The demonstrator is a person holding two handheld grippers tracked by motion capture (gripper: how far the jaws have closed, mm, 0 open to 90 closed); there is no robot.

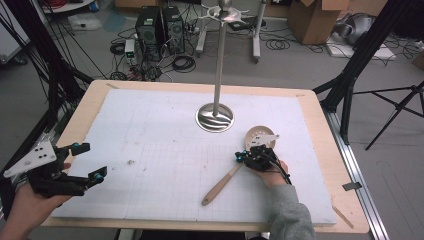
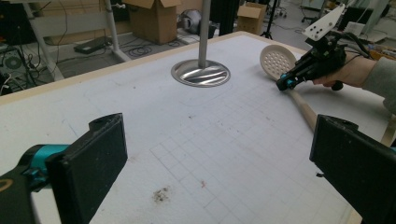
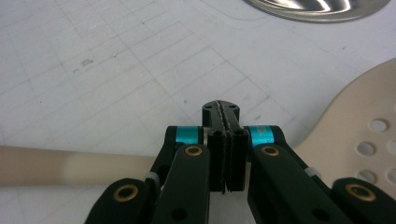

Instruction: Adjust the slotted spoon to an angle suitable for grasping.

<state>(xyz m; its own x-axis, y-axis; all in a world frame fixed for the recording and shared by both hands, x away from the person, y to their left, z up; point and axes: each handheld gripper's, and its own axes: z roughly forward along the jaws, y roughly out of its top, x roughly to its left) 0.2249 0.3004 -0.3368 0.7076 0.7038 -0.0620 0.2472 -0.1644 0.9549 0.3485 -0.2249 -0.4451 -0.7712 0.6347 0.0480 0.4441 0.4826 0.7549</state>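
Observation:
A cream slotted spoon (image 1: 221, 185) with a wooden handle lies on the white mat (image 1: 150, 130), its round head (image 1: 257, 135) towards the far right. My right gripper (image 1: 240, 157) is shut, its tips down at the spoon's neck. In the right gripper view the black jaws (image 3: 226, 116) are pressed flat together with nothing between them, and the spoon's handle (image 3: 46, 165) and head (image 3: 369, 116) pass underneath. My left gripper (image 1: 90, 161) hovers open at the mat's left edge. The left gripper view has its wide-apart pads (image 2: 98, 163) framing bare mat, with the spoon (image 2: 278, 60) and right gripper (image 2: 283, 84) beyond.
A metal stand with a round shiny base (image 1: 215, 119) and a tall pole (image 1: 220, 60) rises at the mat's far middle, just left of the spoon's head. A wooden board (image 1: 320, 140) borders the mat. Tripods, cables and boxes crowd the floor behind.

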